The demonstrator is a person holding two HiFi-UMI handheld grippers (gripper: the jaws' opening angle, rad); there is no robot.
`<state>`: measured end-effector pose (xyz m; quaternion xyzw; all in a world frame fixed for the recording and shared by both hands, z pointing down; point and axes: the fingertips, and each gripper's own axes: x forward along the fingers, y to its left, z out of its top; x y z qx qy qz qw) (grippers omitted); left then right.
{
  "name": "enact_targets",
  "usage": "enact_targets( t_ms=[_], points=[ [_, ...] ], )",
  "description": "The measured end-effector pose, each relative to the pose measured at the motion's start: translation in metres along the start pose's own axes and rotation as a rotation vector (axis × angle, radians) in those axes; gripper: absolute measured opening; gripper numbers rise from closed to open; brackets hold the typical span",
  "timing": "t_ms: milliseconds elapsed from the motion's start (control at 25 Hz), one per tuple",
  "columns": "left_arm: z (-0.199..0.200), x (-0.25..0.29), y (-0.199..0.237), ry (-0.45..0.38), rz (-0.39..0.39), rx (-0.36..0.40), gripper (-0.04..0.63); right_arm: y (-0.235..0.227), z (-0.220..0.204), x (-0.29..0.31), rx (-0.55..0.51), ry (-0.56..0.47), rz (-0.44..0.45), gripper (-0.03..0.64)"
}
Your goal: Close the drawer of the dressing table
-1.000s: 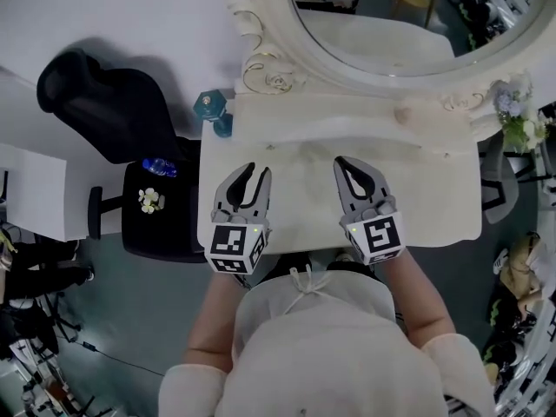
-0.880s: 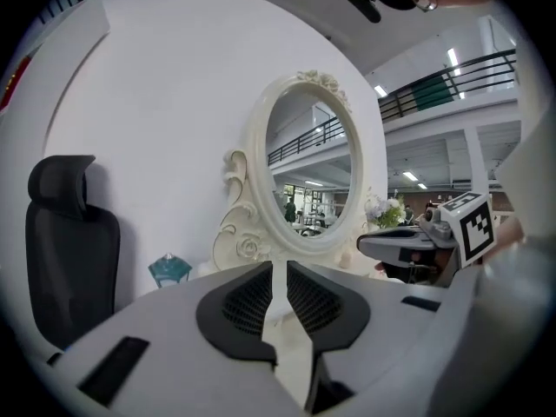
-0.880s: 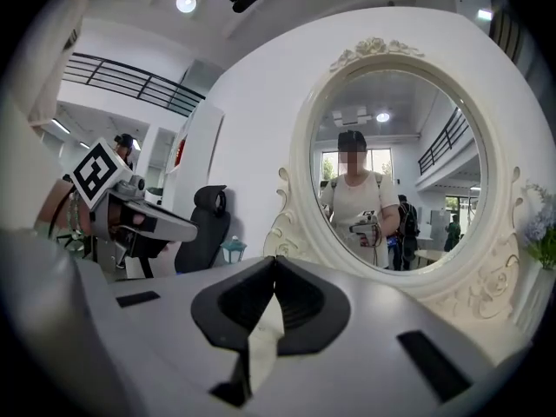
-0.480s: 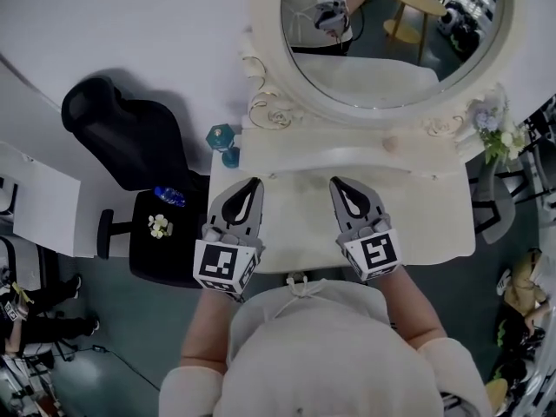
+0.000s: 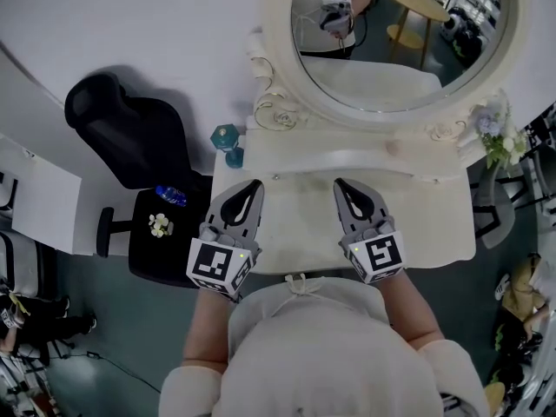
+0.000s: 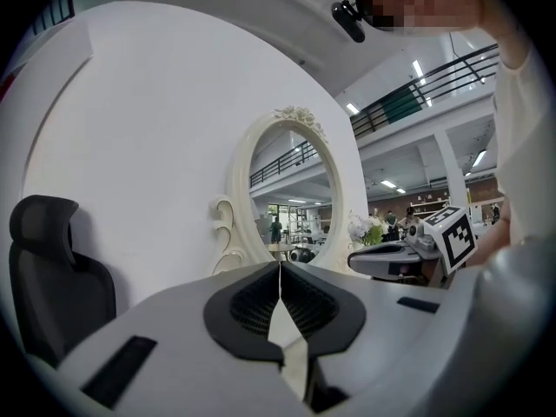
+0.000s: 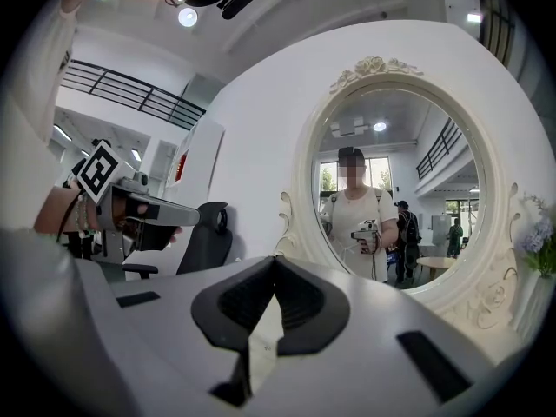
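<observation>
White wall at rear, grey floor below. Set against that wall: cream dressing table [image 5: 434, 224] with an oval mirror [image 5: 391, 50] in a scrolled frame. Close against the table's front edge, seen from above: a person in a pale top, one gripper per hand.

Over the left half of the tabletop: left gripper [image 5: 251, 186], held level, tips toward the mirror. Jaws fully together, pads meeting along one thin line, nothing between them.

Over the right half of the tabletop: right gripper [image 5: 341, 184], likewise level and aimed at the mirror, roughly parallel to the left one and well apart from it. Jaw tips together, nothing clamped.

Position of the drawer: not discernible in any view. Zone under the tabletop's front edge hidden by grippers, arms and torso.

Surroundings:
- Black office chair [image 5: 122, 129] left of the table, with a blue bottle [image 5: 170, 195] lying on its seat.
- Teal object [image 5: 228, 137] just beside the table's left rear corner; kind not identifiable.
- Flowers [image 5: 497, 133] at the right end of the table, near the mirror frame.
- Reflected in the mirror: the person, gripper in hand.
</observation>
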<state>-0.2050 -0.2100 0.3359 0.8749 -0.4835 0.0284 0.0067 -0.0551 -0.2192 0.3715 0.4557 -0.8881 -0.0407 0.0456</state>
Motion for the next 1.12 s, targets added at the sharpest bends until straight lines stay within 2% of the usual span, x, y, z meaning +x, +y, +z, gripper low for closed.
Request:
enact_targets(
  t_ms=[160,520,1120],
  points=[
    [-0.005,-0.001,0.002,0.015,0.008,0.023,0.023,0.002,-0.001,0.001,0.012,0.008,0.004,0.002],
    [-0.015,-0.001,0.008,0.040,0.023,-0.005,0.023,0.006,-0.005,0.008,-0.006,0.024,0.005,0.002],
    [-0.020,-0.002,0.006,0.064,0.013,0.002,0.023,0.014,-0.005,0.014,0.004,0.014,0.028,0.003]
  ],
)
